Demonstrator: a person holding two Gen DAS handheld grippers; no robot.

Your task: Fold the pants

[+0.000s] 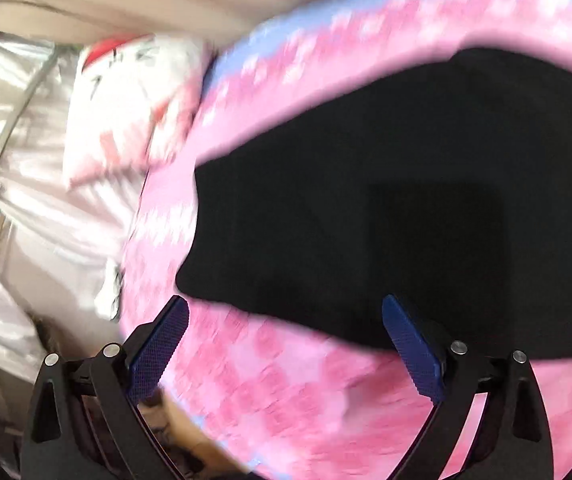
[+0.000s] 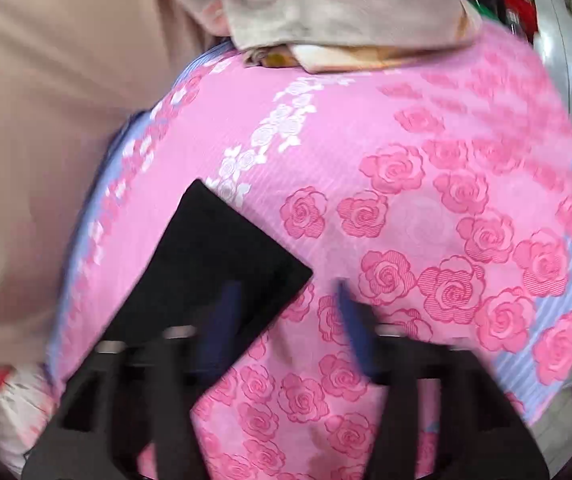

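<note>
The black pants [image 1: 406,200] lie flat on a pink rose-patterned sheet [image 1: 286,380]. In the left wrist view my left gripper [image 1: 286,344] is open and empty; its blue pads [image 1: 157,352] straddle the near edge of the pants just above the sheet. In the right wrist view a folded rectangular end of the pants [image 2: 209,264] lies at lower left. My right gripper [image 2: 286,320] is open, blurred by motion, with its left pad [image 2: 221,312] over the pants' corner and its right pad over the sheet [image 2: 446,208].
A white pillow with red print [image 1: 133,100] and shiny silver fabric [image 1: 13,120] lie left of the bed. A beige cloth pile [image 2: 326,12] sits at the sheet's far end, with a beige wall [image 2: 45,120] to the left.
</note>
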